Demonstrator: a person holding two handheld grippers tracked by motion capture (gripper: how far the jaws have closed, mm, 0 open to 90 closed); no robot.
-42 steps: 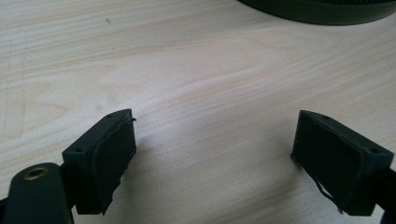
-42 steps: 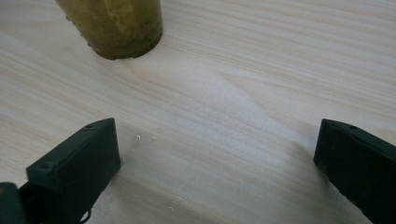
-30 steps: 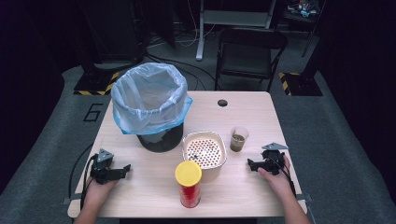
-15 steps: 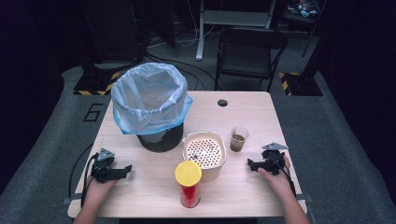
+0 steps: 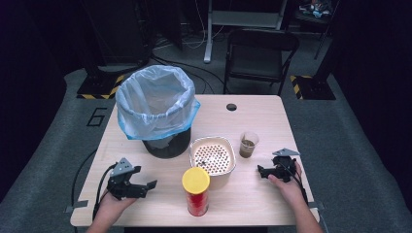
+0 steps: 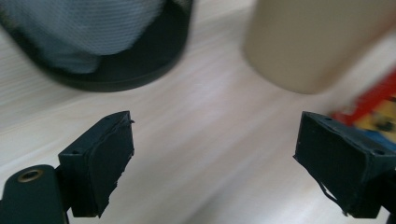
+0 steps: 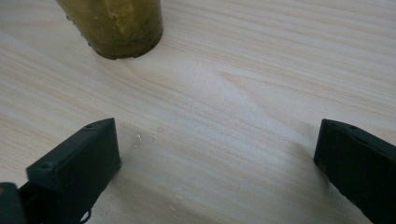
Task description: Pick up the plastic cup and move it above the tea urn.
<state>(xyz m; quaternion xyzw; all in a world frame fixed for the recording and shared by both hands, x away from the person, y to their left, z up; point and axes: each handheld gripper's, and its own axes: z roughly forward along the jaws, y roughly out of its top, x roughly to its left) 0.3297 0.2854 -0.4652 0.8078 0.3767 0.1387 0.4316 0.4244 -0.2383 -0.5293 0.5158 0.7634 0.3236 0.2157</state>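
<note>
Cup [image 5: 248, 144] is standing upright just ahead of the right tongs [image 5: 263, 171], toward the tabletop's [image 5: 257, 111] far edge; both right and left tongs [image 5: 145, 187] are gaping wide, holding nothing.

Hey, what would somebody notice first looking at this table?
Probably the black bin lined with a pale blue bag, standing tall at the table's far left. Next, the red can with a yellow lid at the near edge, the cream strainer bowl just behind it, and an open gripper at each side.
</note>
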